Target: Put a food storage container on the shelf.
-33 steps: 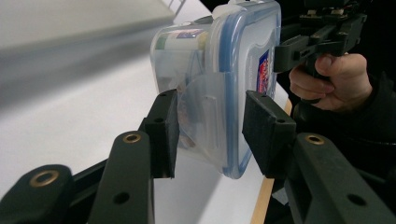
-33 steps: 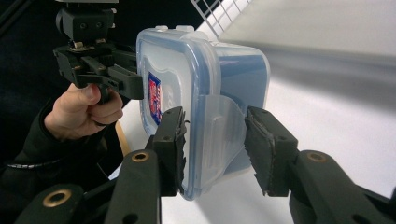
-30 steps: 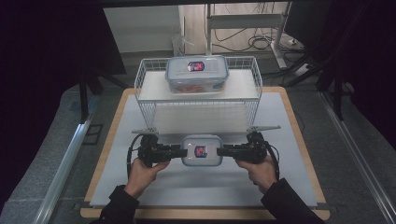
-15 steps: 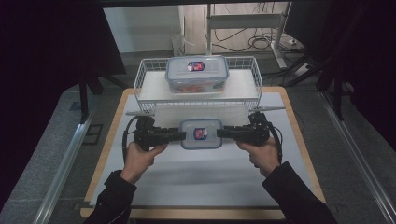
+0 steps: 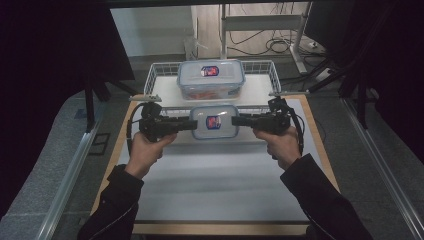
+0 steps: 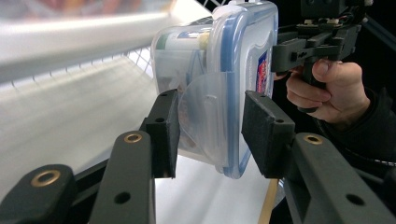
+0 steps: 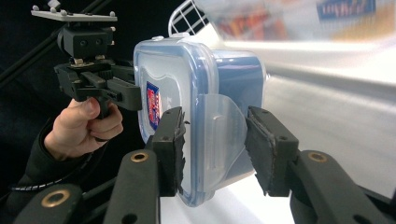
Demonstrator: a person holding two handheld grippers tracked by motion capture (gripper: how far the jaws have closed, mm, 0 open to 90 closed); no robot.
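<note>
- We hold a small clear lidded container (image 5: 215,121) in the air above the worktop (image 5: 220,175), just before the wire basket (image 5: 160,75).
- Our left gripper (image 5: 192,123) clamps its left end; our right gripper (image 5: 236,120) clamps its right end.
- A larger lidded container (image 5: 211,78) sits inside the basket.

No legible text on labels

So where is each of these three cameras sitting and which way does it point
High view: above the person's side, facing forward and down on the table; both forearms, left gripper, right gripper.
Left gripper view: on that gripper, looking along its jaws at the small container.
Right gripper view: likewise, from the opposite end.
Shared: the container, and each gripper view shows the other hand.
</note>
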